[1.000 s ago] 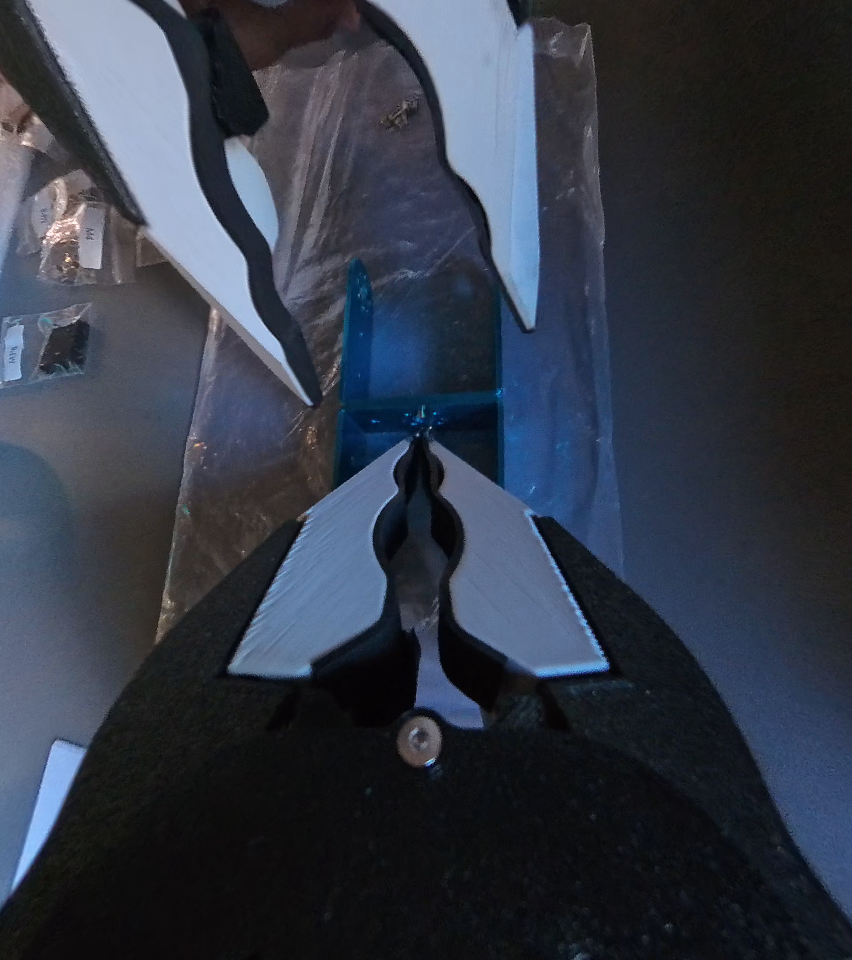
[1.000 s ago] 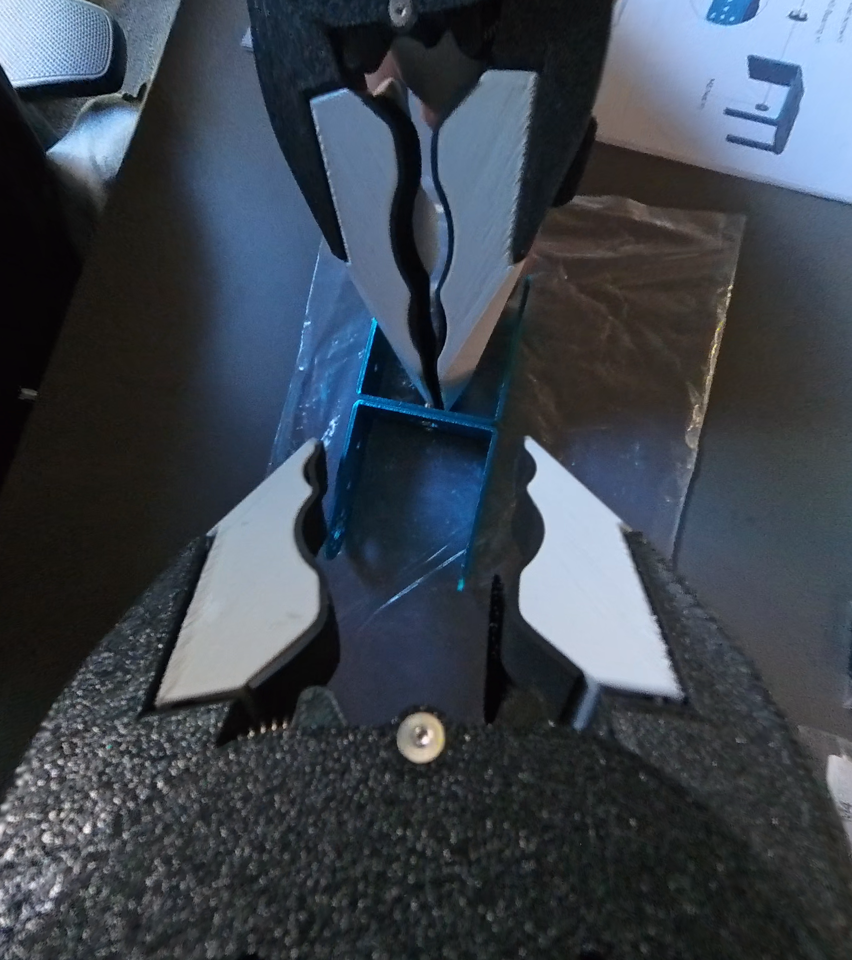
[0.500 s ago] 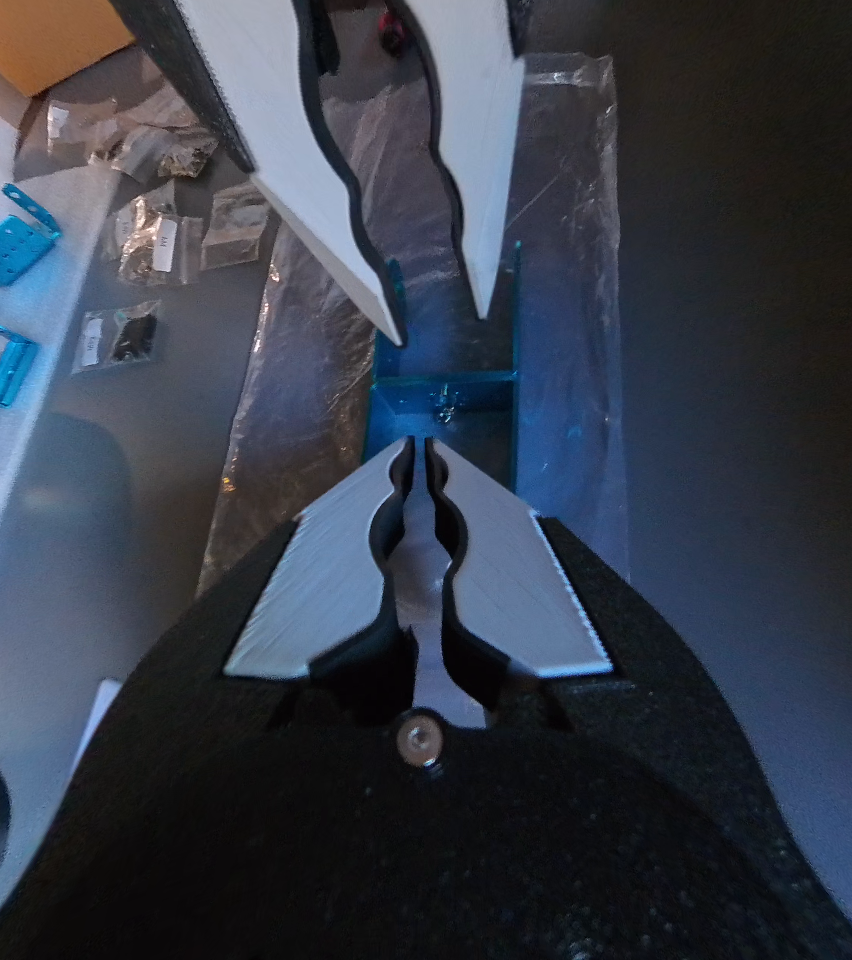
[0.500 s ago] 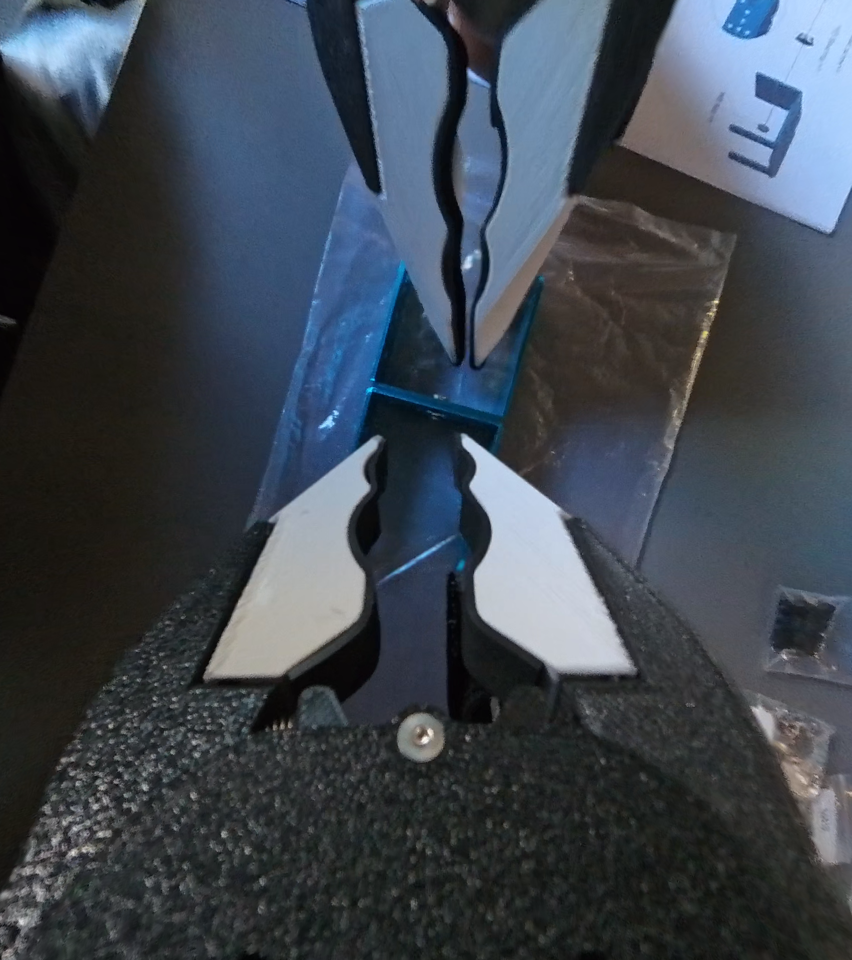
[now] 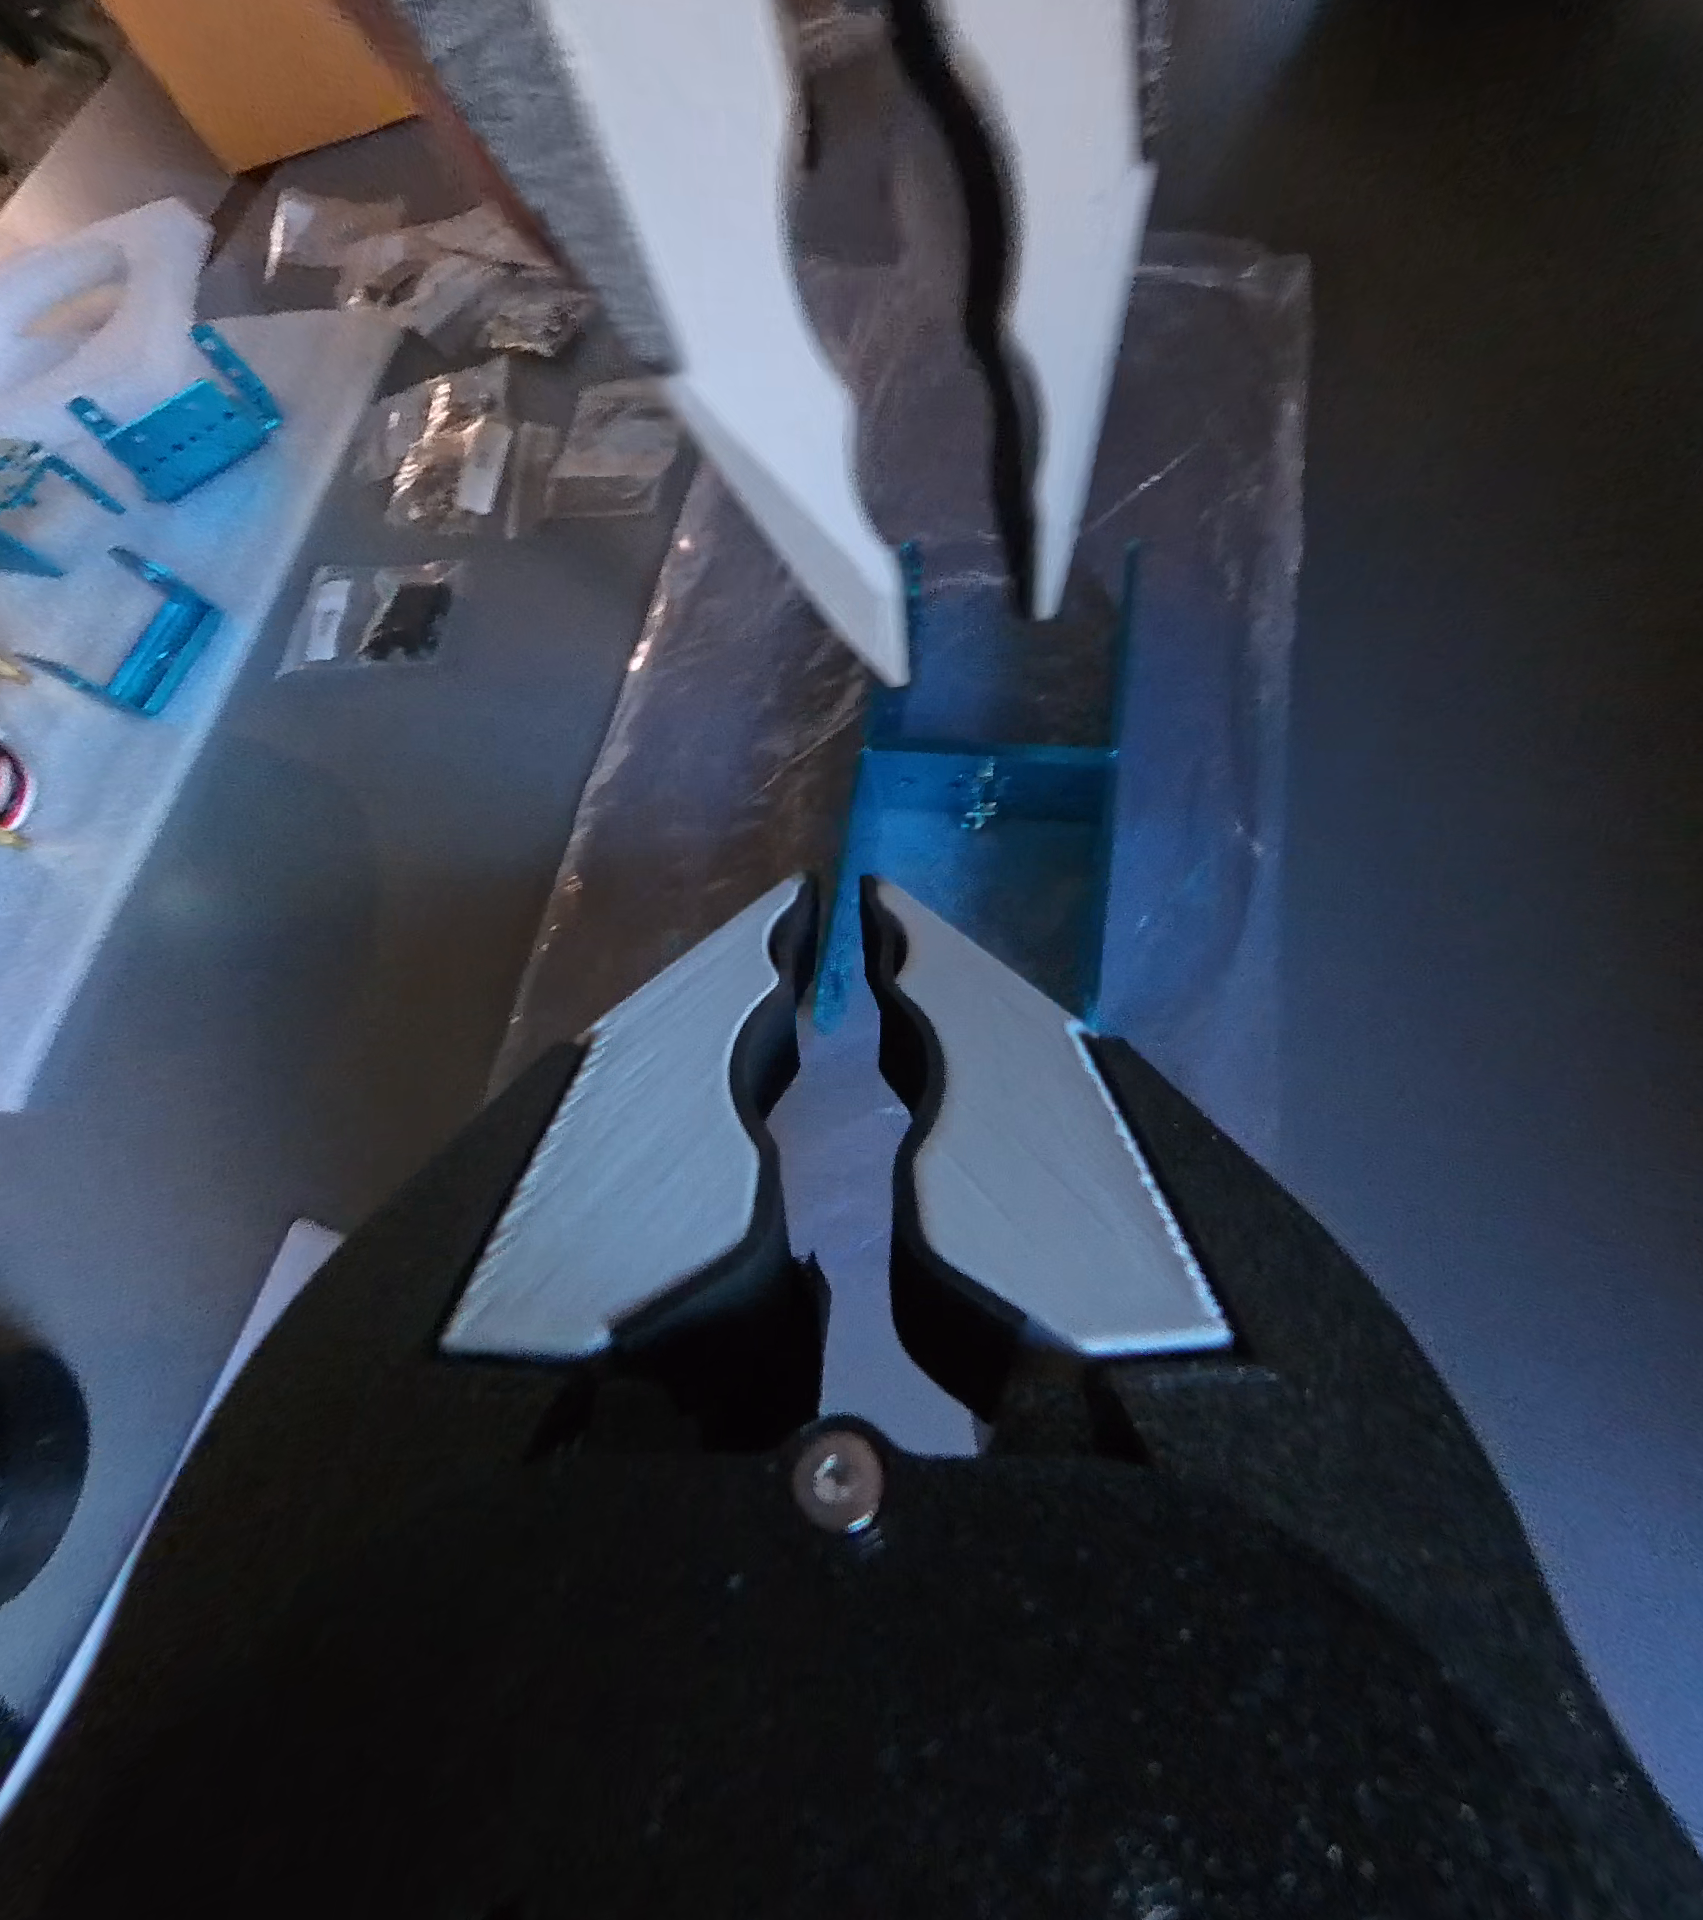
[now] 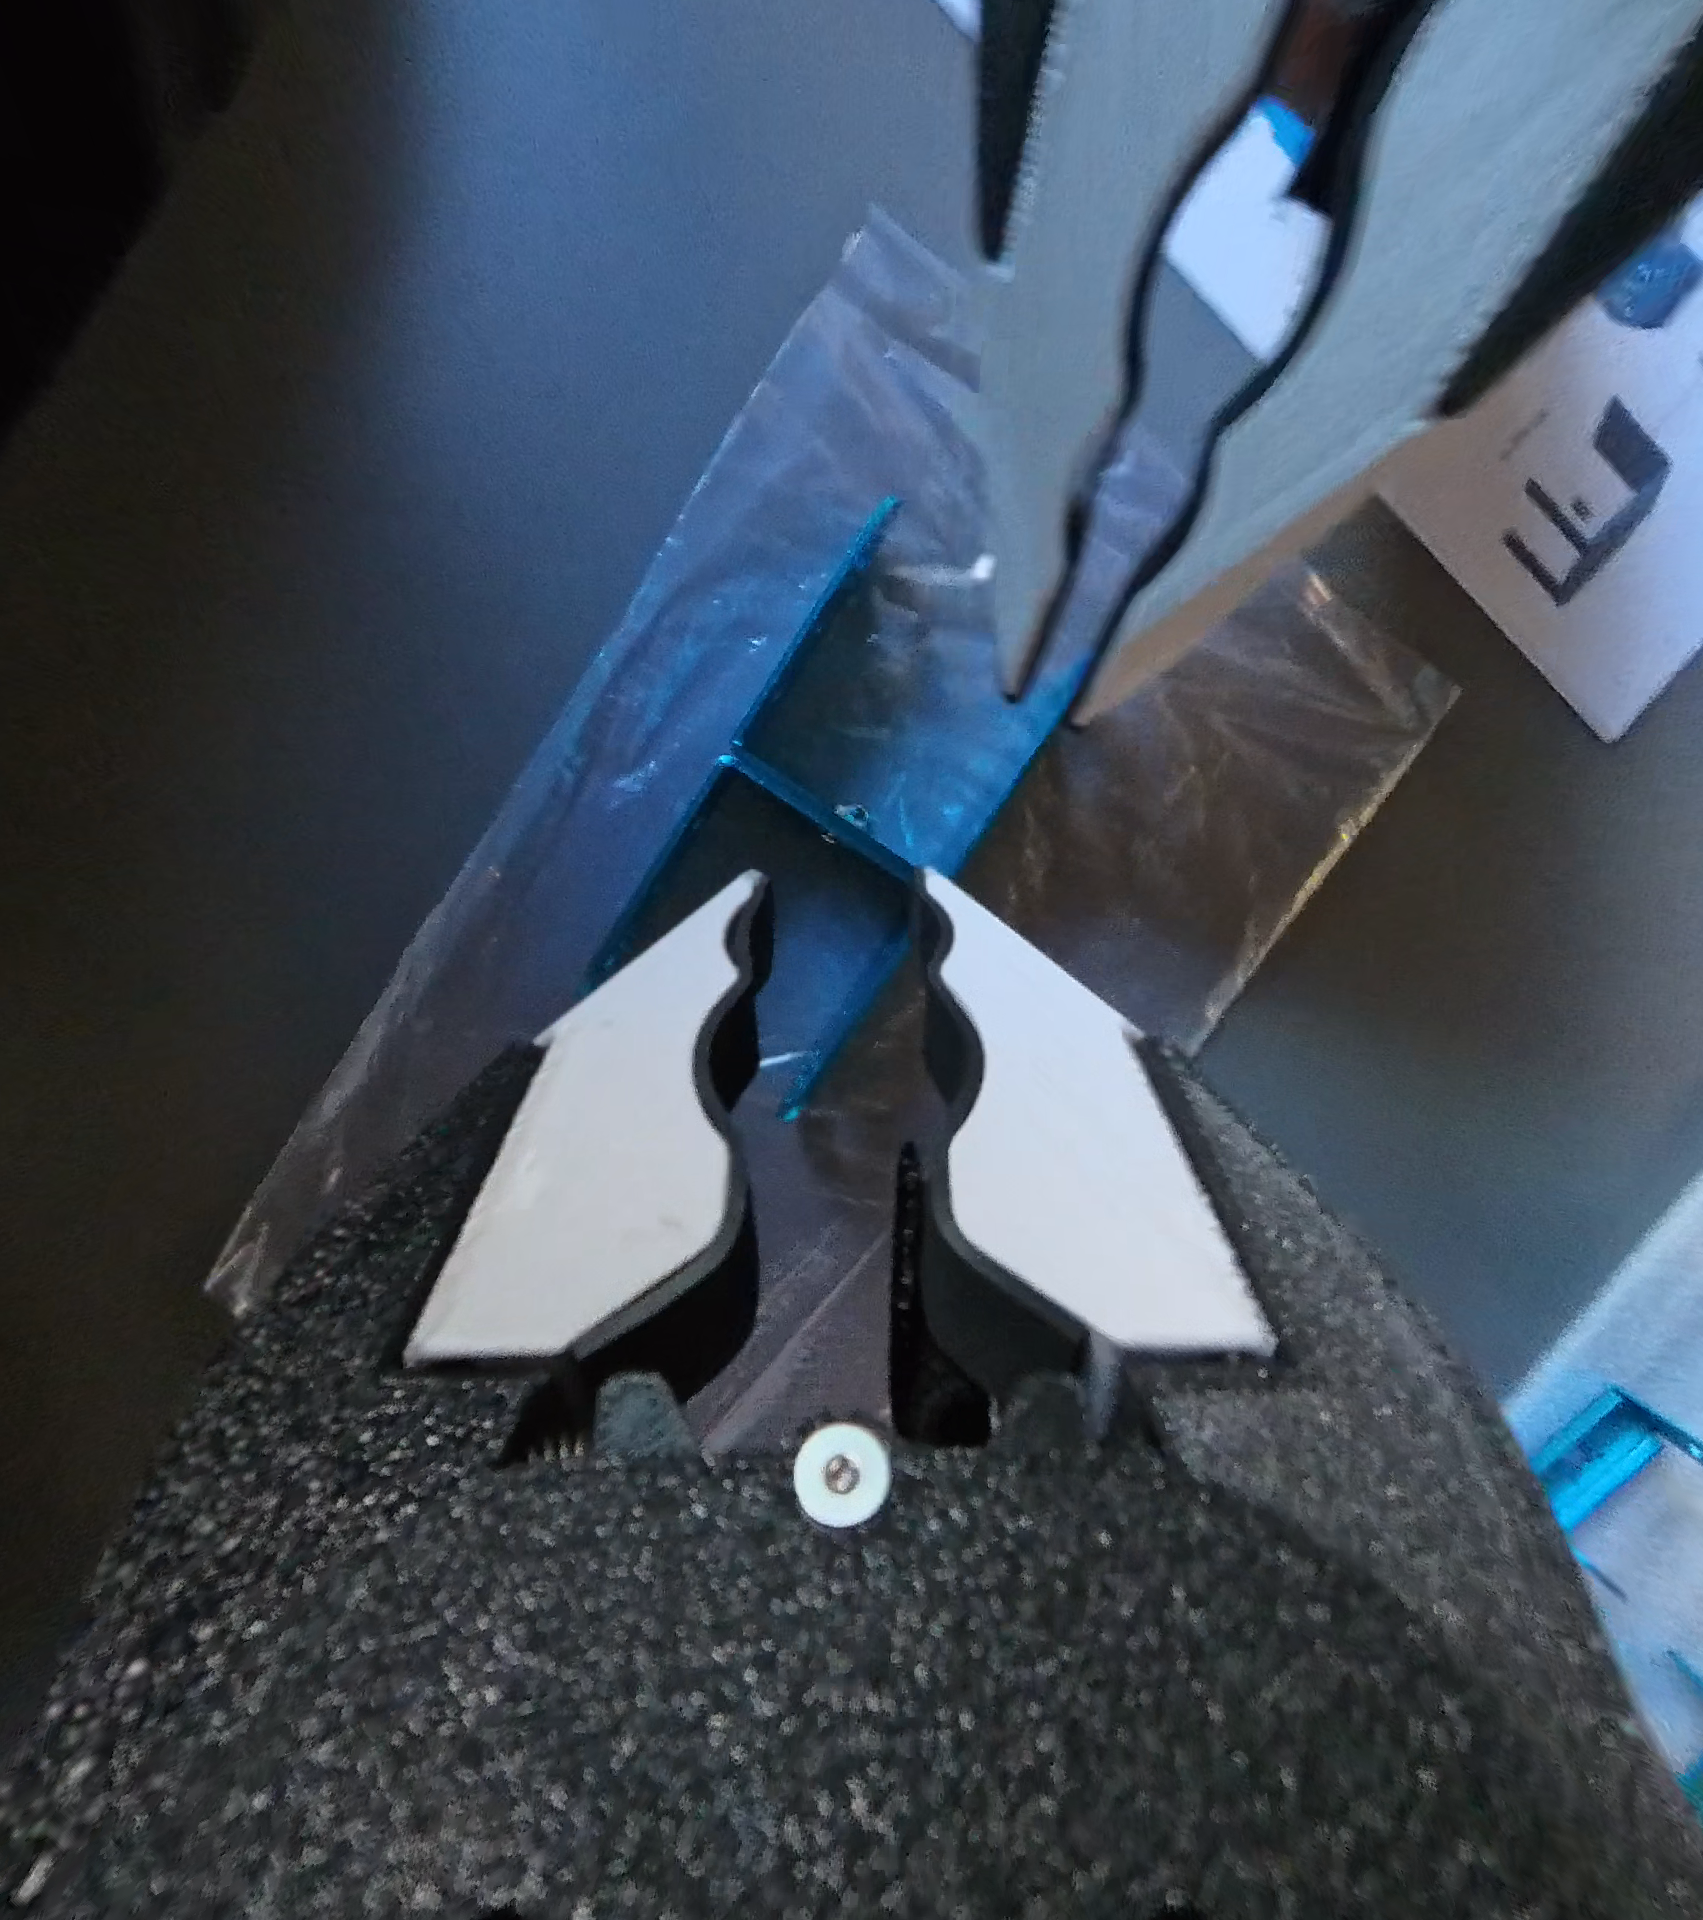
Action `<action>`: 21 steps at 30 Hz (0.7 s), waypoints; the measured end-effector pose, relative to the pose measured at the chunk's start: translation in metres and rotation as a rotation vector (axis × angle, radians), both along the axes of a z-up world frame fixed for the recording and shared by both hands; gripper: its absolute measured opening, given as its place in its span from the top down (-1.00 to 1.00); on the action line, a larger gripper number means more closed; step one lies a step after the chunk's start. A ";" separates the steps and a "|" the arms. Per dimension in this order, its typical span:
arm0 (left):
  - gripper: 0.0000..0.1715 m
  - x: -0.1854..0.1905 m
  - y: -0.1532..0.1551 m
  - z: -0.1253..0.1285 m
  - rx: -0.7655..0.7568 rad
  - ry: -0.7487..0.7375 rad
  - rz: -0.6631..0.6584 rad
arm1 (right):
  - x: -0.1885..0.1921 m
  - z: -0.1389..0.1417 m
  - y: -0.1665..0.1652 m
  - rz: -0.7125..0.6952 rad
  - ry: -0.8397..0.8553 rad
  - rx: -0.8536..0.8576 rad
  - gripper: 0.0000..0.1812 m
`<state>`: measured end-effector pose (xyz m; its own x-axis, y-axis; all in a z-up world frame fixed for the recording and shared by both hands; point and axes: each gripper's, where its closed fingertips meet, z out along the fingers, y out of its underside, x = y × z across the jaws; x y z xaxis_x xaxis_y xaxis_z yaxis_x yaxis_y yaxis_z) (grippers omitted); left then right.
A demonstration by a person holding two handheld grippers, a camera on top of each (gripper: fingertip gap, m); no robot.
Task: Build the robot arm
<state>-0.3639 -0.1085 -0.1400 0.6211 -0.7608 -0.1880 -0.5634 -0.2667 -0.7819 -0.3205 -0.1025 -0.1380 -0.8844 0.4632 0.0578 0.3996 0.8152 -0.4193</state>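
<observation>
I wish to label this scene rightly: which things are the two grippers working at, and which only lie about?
In hand: blue bracket, left gripper jaws closed on one wall, right gripper jaws open astride another; clear bag beneath.
Lying about: spare brackets on foam, small parts bags, printed sheet.

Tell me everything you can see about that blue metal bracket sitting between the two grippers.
The blue bracket looks like thin anodised metal, shaped like an H from above: two long side walls joined by a cross plate with a small fastener at its middle. It stands on a clear plastic bag on the grey table. The left gripper straddles one side wall with a narrow gap; the right gripper, open, straddles the wall diagonally opposite. Contact cannot be told.
</observation>
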 end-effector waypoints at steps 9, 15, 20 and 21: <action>0.75 -0.026 -0.012 0.045 0.084 -0.116 0.318 | -0.002 -0.021 -0.005 0.170 0.006 0.090 0.74; 0.76 -0.001 -0.036 0.030 0.107 -0.204 0.388 | -0.004 -0.028 -0.006 0.227 -0.028 0.098 0.76; 0.76 0.015 -0.041 0.004 0.026 -0.092 0.278 | -0.010 -0.015 -0.011 0.163 -0.051 0.022 0.78; 0.76 0.019 -0.043 0.001 0.009 -0.099 0.238 | -0.015 -0.014 -0.006 0.115 -0.056 0.047 0.79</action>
<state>-0.3452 -0.1518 -0.1395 0.7982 -0.5897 -0.1231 -0.4060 -0.3756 -0.8331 -0.3360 -0.1089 -0.1522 -0.9338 0.3569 0.0264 0.3244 0.8752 -0.3590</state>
